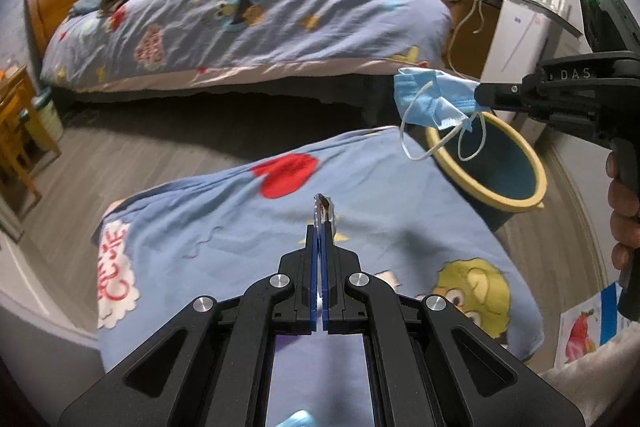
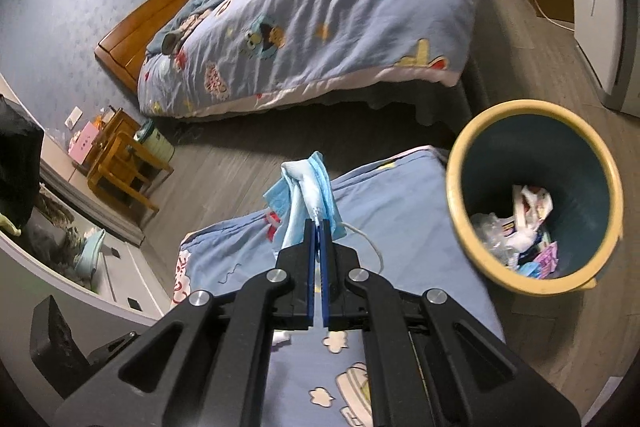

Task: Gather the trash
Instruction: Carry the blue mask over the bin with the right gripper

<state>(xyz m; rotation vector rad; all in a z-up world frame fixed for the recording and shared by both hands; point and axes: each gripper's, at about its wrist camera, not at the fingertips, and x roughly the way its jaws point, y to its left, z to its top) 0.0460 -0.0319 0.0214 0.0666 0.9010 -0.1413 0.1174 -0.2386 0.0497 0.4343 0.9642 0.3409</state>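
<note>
Item: crumpled blue paper face mask (image 2: 304,195), limp, featherlight; I had right gripper (image 2: 319,223) jaws clamped on its folds; left gripper (image 1: 322,215) jaws pinched a small shiny scrap (image 1: 323,205).

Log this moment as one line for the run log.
right gripper: shut on face mask | left gripper: shut on small scrap | trash bin: holds trash

Dim, cool indoor light, slight motion blur throughout, strong fisheye bending and dark corners.
</note>
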